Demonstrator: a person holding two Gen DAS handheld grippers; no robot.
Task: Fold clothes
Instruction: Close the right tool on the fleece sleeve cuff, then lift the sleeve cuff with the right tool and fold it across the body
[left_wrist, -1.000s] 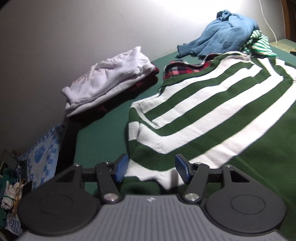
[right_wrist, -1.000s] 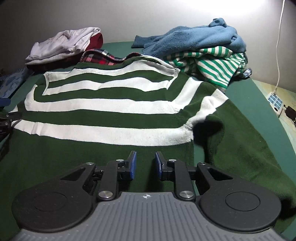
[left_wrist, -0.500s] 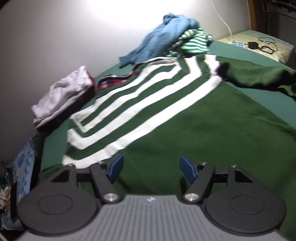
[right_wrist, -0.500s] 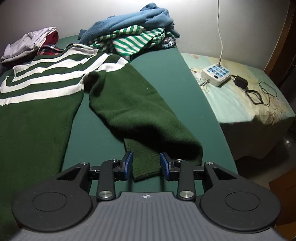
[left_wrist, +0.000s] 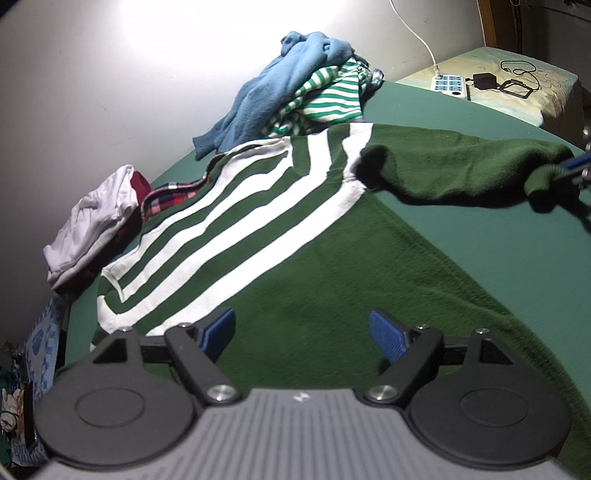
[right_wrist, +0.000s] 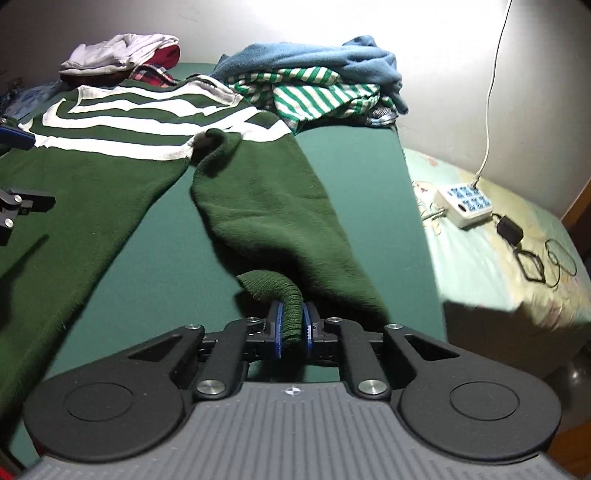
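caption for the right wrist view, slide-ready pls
Right gripper, jaws shut on the ribbed sleeve cuff of the green striped sweater spread on the bed.

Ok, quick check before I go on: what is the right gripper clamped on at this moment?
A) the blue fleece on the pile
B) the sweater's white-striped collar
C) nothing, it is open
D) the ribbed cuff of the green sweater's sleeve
D: in the right wrist view the right gripper has its blue pads closed on the ribbed cuff of the green sweater, while the left gripper hangs open above the sweater's body.
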